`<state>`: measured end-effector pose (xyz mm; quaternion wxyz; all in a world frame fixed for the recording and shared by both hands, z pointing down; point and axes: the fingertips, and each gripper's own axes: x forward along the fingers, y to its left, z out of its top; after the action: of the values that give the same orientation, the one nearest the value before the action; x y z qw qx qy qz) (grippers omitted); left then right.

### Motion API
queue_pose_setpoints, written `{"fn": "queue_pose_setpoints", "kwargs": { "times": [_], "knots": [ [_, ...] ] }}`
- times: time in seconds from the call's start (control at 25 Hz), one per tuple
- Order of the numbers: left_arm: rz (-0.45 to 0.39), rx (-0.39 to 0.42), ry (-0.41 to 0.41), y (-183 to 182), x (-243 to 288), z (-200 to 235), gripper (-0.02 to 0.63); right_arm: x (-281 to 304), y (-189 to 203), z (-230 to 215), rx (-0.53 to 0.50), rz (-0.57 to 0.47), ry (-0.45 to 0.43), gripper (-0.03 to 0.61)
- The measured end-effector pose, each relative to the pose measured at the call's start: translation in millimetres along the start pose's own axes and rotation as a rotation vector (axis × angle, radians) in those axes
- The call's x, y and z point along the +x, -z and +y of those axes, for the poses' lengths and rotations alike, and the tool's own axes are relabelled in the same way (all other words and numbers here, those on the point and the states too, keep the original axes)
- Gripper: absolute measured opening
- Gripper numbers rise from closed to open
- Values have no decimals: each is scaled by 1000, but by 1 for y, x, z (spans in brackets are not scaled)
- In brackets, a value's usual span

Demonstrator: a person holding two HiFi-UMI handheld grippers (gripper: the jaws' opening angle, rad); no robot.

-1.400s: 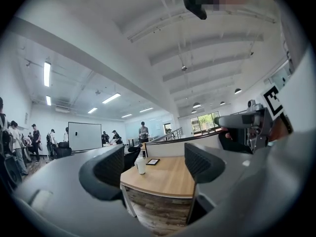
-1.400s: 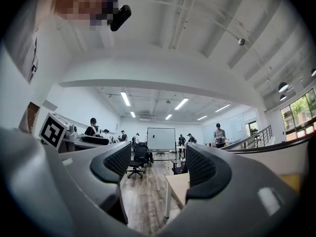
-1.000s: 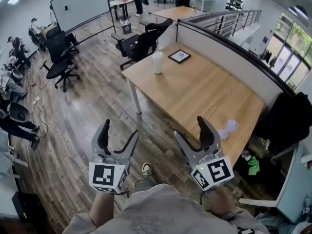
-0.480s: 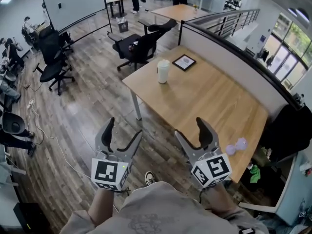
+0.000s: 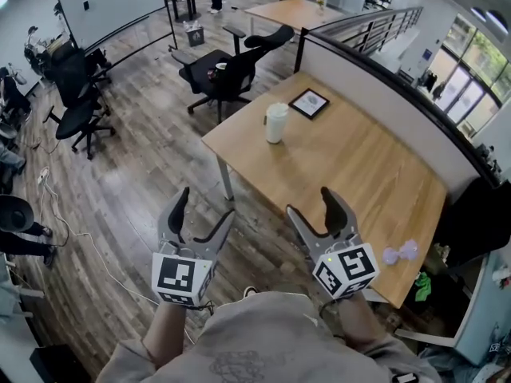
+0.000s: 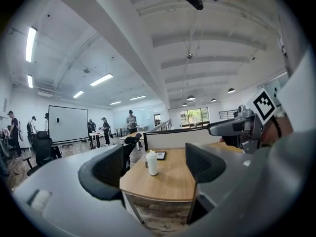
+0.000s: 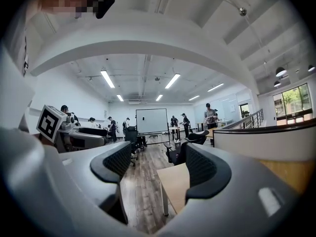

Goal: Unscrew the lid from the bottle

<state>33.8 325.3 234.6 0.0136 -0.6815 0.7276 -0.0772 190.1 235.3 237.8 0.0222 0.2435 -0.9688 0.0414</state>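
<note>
A white bottle [image 5: 276, 123] with a lid stands upright at the far left end of the wooden table [image 5: 351, 166]. In the left gripper view the bottle [image 6: 152, 163] shows far off, framed between the jaws. My left gripper [image 5: 204, 206] is open and empty, held over the floor short of the table. My right gripper [image 5: 313, 203] is also open and empty, beside the table's near edge. In the right gripper view the jaws frame only the floor and a corner of the table [image 7: 175, 181]; the bottle is out of that view.
A black-framed tablet [image 5: 309, 102] lies behind the bottle. Two pale purple objects [image 5: 401, 252] sit at the table's near right edge. Black office chairs [image 5: 223, 74] stand beyond the table's left end, and a partition [image 5: 391, 94] runs along its far side. People stand further back in the room.
Both grippers have come forward together toward the table, jaws unchanged. The bottle and table now sit lower and further right in the head view.
</note>
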Motion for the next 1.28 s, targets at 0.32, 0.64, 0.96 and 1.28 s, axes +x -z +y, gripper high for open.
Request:
{"fn": "queue_pose_setpoints", "kwargs": {
  "times": [0.32, 0.64, 0.96, 1.28],
  "knots": [
    [42, 8, 87, 22, 59, 15, 394, 59, 16, -22, 23, 42, 22, 336],
    [79, 3, 120, 37, 134, 41, 394, 122, 35, -65, 40, 90, 31, 336],
    [86, -16, 180, 40, 234, 69, 394, 209, 45, -114, 95, 146, -3, 336],
    [136, -4, 262, 61, 323, 79, 396, 281, 60, -169, 127, 181, -13, 336]
  ]
}}
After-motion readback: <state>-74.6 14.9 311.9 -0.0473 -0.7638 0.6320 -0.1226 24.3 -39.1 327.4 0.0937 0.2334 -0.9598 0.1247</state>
